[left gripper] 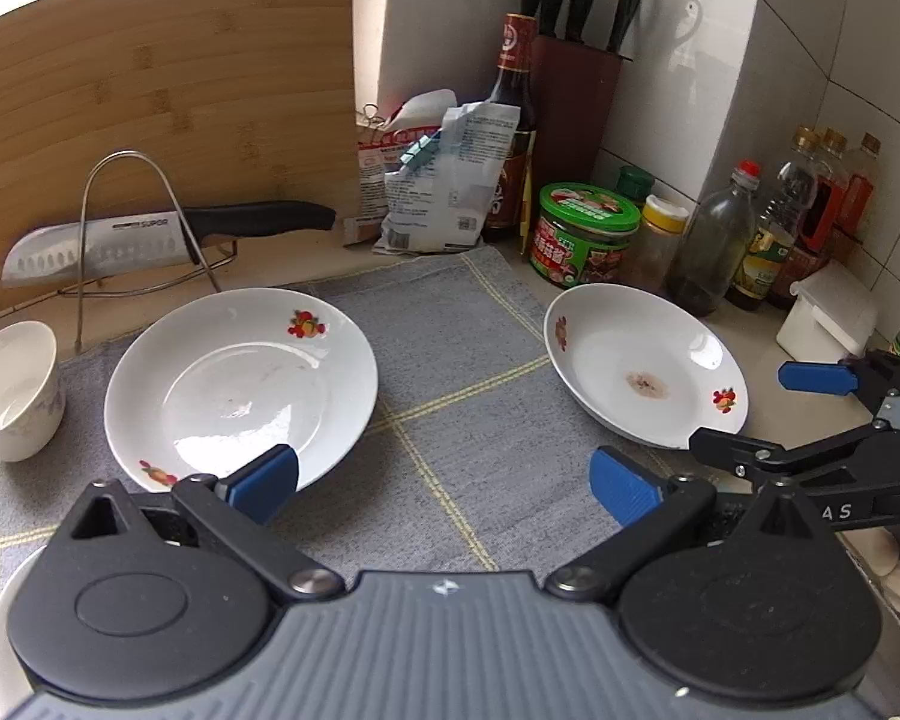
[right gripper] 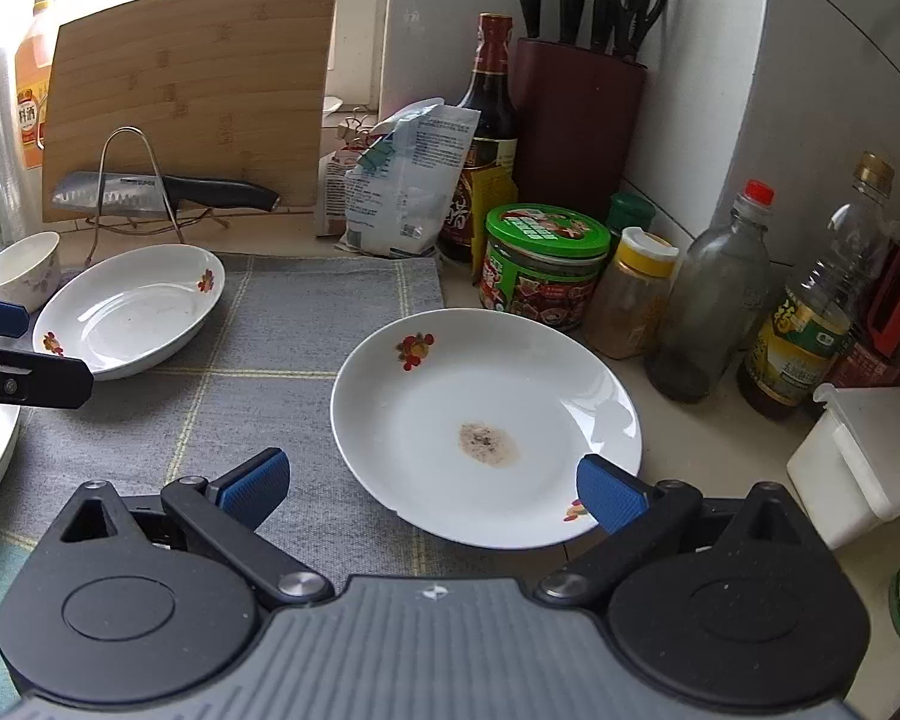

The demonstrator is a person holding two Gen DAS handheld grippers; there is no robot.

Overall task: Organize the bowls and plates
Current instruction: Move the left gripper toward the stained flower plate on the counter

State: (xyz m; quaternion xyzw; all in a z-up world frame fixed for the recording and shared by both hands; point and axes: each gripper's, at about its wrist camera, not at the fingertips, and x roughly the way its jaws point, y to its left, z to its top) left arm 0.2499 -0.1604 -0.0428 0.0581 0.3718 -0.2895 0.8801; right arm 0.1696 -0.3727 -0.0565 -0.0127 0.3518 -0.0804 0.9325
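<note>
Both hand-held grippers are spread wide and hold nothing: the left hand-held gripper (left gripper: 444,483) hovers low over the grey cloth (left gripper: 450,360), its left finger overlapping the near rim of the left plate (left gripper: 240,387), while the right hand-held gripper (right gripper: 432,489) faces the right plate (right gripper: 486,426), its right finger just at that plate's near rim. I judge this the approach step, with no plate lifted yet. The next move likely calls for sliding one finger under a rim and the other over it, then closing (a shallow glazed rim can slip). Each plate lies flat, open face up, and being round it has no long axis; the right one carries a brown stain at its centre and half overhangs the cloth onto the bare surface (right gripper: 720,462). A small white bowl (left gripper: 12,390) stands upright just left of the left plate, mouth up
</note>
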